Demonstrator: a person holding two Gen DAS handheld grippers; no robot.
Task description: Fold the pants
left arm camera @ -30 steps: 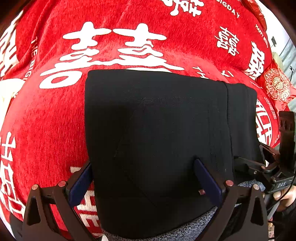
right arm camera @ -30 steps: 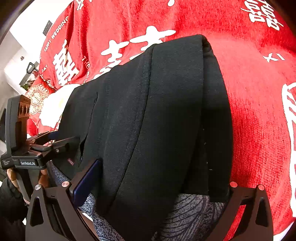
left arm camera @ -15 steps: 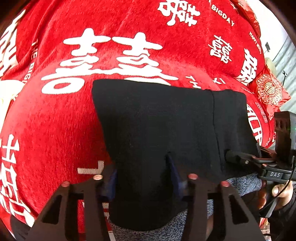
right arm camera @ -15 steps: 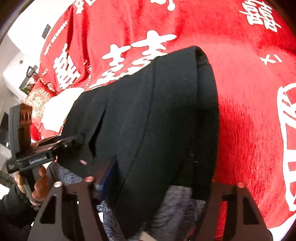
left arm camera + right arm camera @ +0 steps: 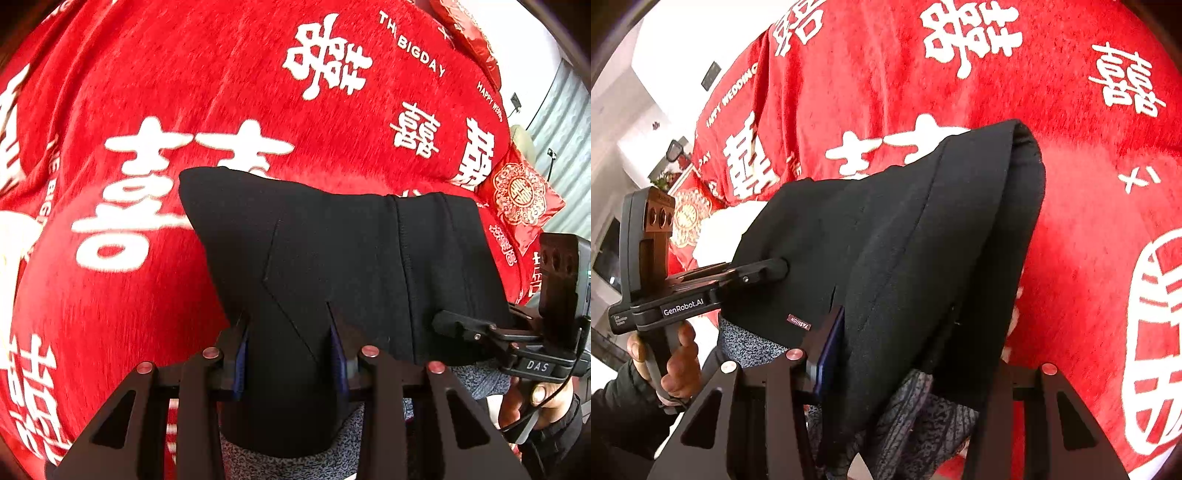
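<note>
2 tongs [image 5: 288, 350] [image 5: 905, 354] closing, pinching black pants [image 5: 332, 258]; only right view shows their label [image 5: 798, 322].

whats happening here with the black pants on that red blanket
A person holds a gripper in each hand, folding black pants on a red blanket. The left gripper and the right gripper are both closing on the near edge, cloth bunched between their fingers. The far end rests on the blanket.
</note>
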